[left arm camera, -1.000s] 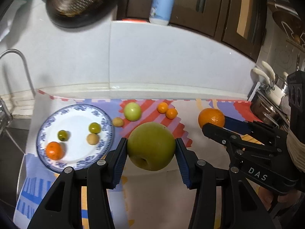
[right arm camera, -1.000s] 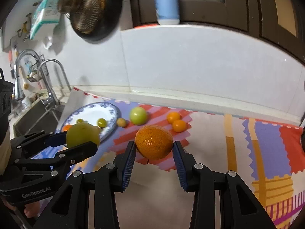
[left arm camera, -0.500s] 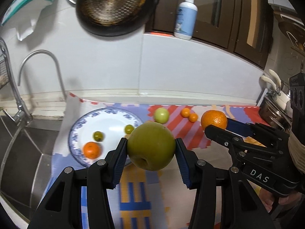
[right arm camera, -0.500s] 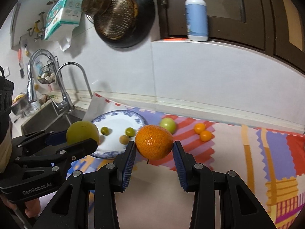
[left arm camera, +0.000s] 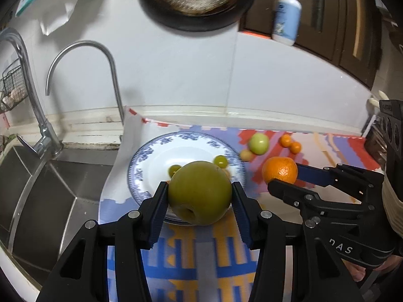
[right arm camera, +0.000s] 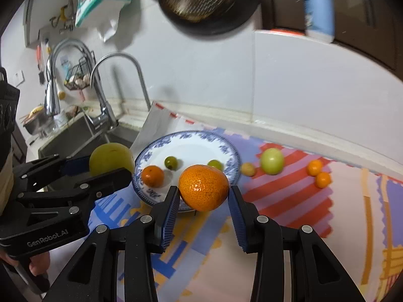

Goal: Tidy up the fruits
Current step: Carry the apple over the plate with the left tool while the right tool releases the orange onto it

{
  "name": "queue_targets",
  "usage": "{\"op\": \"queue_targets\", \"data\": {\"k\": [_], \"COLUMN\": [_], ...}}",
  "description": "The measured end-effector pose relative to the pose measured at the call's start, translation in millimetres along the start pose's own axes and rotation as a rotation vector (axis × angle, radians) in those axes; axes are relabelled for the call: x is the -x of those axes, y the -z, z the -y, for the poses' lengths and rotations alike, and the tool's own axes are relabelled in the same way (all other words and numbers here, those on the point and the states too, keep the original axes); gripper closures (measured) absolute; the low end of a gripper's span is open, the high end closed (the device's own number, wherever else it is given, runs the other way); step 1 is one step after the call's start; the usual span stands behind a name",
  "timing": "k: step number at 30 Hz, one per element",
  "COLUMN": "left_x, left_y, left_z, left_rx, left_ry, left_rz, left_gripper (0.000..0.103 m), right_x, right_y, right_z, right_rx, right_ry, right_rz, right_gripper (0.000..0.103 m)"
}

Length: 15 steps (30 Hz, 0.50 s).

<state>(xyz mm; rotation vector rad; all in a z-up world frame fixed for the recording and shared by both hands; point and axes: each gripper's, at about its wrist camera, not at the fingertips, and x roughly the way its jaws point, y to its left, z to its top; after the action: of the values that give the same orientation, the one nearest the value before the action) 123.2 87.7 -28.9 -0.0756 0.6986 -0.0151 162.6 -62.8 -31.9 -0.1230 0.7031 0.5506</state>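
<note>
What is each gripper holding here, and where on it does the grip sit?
The left gripper clamps a green apple across its widest sides. The right gripper clamps an orange the same way.

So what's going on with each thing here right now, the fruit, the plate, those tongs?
Left tongs: shut on the green apple.
Green apple: gripped, above the plate's near edge.
Right tongs: shut on the big orange.
Big orange: gripped, off the mat.
Plate: on the mat, holding a few small fruits.
Pale green fruit: loose on the mat, beside the plate.
</note>
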Motion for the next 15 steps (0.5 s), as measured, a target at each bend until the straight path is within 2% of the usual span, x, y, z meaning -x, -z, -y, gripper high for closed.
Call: {"op": "queue_targets", "data": {"k": [7,15], "left_x": [-30,-80], "left_y": [-5,-11], "left_z": [-30,-61], "left_rx": [-0.027,-0.036], "left_ry": [-0.035,-0.037], "left_rz": [-0.023,-0.097], "left_gripper": [0.054,0.054], "right_x": [-47,-100], "right_y": [-10,-20], "right_z": [-18,-26], "right_rx": [0.047,0.094], "right_ry": [-0.025,-0.031], "right_rz": [-0.065,-0.145], "right_gripper": [0.062,0.062]}}
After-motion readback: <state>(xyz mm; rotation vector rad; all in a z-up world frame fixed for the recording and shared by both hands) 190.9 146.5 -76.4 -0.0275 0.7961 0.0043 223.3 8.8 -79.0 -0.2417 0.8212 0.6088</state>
